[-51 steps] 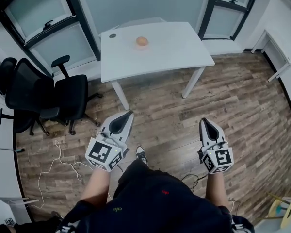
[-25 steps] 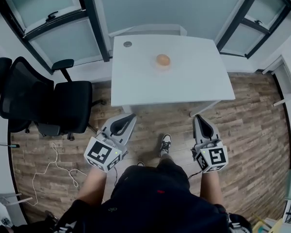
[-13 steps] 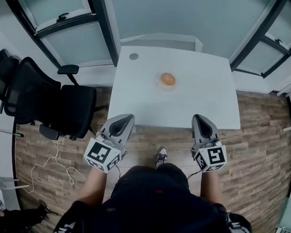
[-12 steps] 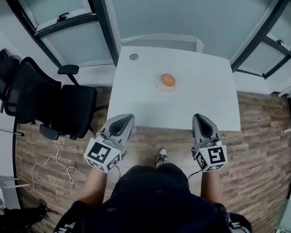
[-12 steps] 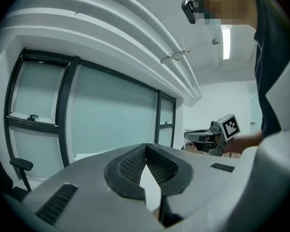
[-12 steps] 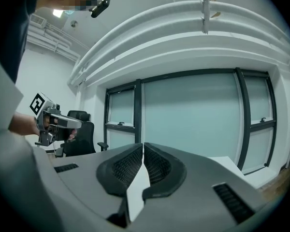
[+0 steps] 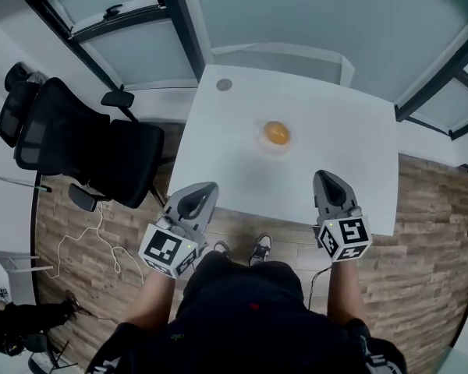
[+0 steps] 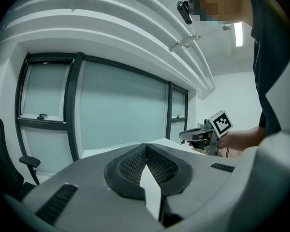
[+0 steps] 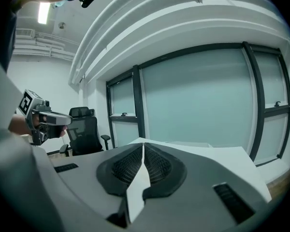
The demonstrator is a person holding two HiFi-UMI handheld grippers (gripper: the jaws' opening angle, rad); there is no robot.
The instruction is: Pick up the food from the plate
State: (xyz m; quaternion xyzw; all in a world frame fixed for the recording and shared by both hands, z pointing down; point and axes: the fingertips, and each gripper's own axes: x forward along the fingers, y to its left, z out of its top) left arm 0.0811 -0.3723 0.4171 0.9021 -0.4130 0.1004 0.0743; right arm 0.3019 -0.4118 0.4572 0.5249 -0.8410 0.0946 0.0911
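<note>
An orange round piece of food (image 7: 277,133) lies on a pale plate (image 7: 263,142) near the middle of the white table (image 7: 218,154) in the head view. My left gripper (image 7: 202,188) hangs over the table's near left edge, jaws shut and empty. My right gripper (image 7: 327,179) is over the table's near right part, also shut with nothing in it. Both are well short of the food. In the left gripper view the jaws (image 8: 146,146) meet at the tips, and the right gripper (image 8: 189,136) shows beyond. In the right gripper view the jaws (image 9: 143,146) are closed; the food is hidden.
A black office chair (image 7: 86,142) stands left of the table, a second one (image 7: 15,104) behind it. A small grey disc (image 7: 224,85) sits at the table's far left corner. Glass partitions with dark frames (image 7: 175,22) run behind. Cables (image 7: 78,244) lie on the wood floor.
The person has walked up to the table: it has come closer and both grippers now reach over its near edge instead of the floor. Both jaws stay shut.
</note>
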